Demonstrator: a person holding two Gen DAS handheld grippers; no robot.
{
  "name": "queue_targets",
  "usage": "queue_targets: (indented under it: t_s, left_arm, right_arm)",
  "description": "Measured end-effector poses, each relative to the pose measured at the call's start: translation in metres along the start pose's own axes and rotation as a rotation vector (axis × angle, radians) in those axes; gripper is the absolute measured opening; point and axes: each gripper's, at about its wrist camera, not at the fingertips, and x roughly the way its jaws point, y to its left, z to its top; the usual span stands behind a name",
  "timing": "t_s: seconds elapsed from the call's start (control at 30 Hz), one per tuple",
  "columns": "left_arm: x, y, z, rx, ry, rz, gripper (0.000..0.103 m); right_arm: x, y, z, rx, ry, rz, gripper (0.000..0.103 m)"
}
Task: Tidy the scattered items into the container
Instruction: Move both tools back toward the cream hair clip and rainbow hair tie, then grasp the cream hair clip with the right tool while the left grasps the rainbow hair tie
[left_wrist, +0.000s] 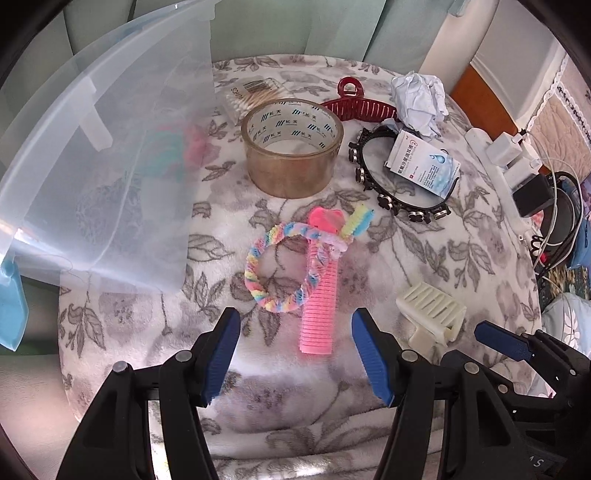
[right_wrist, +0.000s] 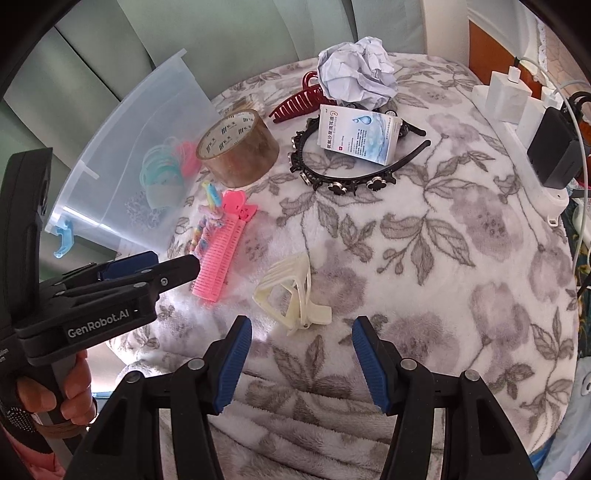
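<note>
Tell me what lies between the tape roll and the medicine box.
Left wrist view: the black flower headband's curved end lies between the tape roll and the medicine box, on the blanket.

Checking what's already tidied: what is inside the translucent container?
Through the container wall, teal and pink hair ties show inside. The frosted plastic blurs everything, so anything beneath or behind them cannot be made out.

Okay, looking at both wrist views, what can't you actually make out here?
- Contents of the translucent container: left wrist view, blurred pink and green shapes behind its frosted wall.
- Cotton swab pack: right wrist view, mostly hidden by the tape roll.
- Black headband: both views, partly covered by the medicine box.
- Box print: too small to read.
</note>
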Motion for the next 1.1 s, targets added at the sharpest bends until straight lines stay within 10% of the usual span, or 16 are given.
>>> queue_targets:
  t_s: [1.1]
  left_arm:
    - [0.032,-0.012,0.041,0.035,-0.002,-0.038,0.022]
  right_arm:
    - [0.026,-0.01,0.024,0.017,0.037,0.02,0.049]
